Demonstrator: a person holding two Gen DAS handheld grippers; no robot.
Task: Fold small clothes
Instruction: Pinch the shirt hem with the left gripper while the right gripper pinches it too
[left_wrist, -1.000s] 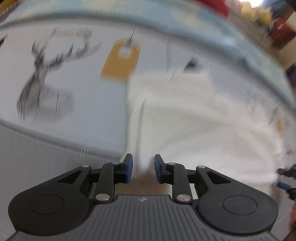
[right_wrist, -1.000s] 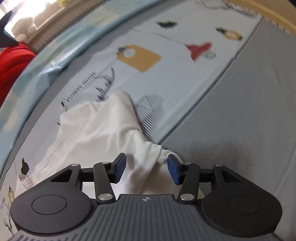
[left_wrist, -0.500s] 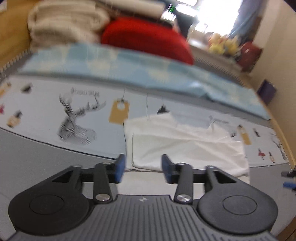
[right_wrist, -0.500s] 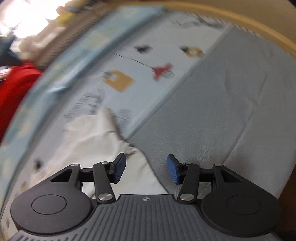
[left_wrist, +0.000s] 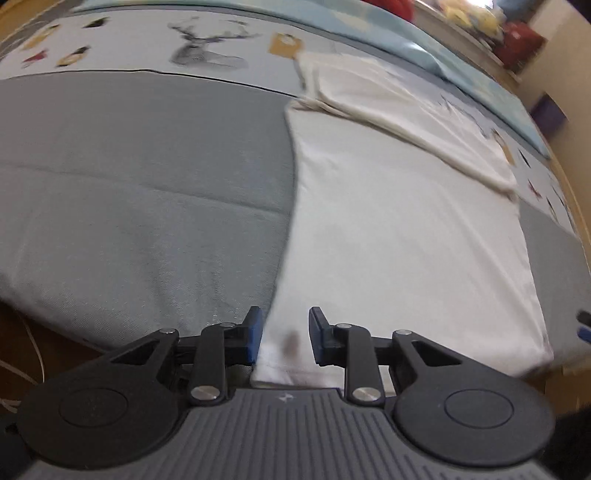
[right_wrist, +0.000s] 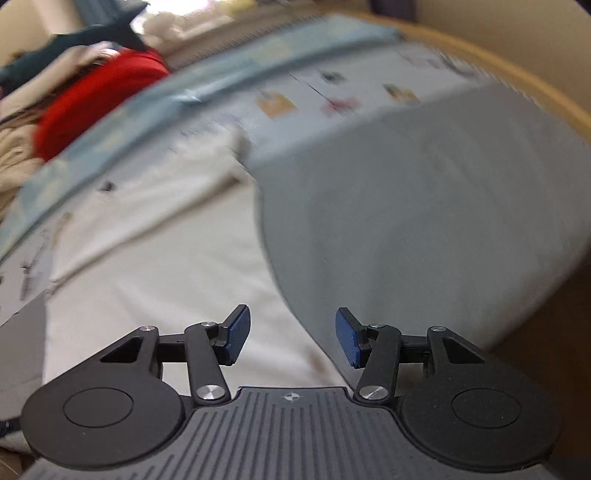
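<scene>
White garment (left_wrist: 399, 229) is lying flat on the grey bed cover (left_wrist: 140, 155), its far part folded over. We are lining both grippers up at its near hem corners, left gripper (left_wrist: 285, 334) narrowly parted, right gripper (right_wrist: 291, 338) spread wide, neither gripping.

Looks like someone's bedroom at home, since it's all happening on a bed (left_wrist: 140, 177) with a grey blanket, a deer-print sheet (left_wrist: 207, 51), a red pillow (right_wrist: 99, 99) piled with bedding, and stuffed toys (left_wrist: 469, 14) by the window.
</scene>
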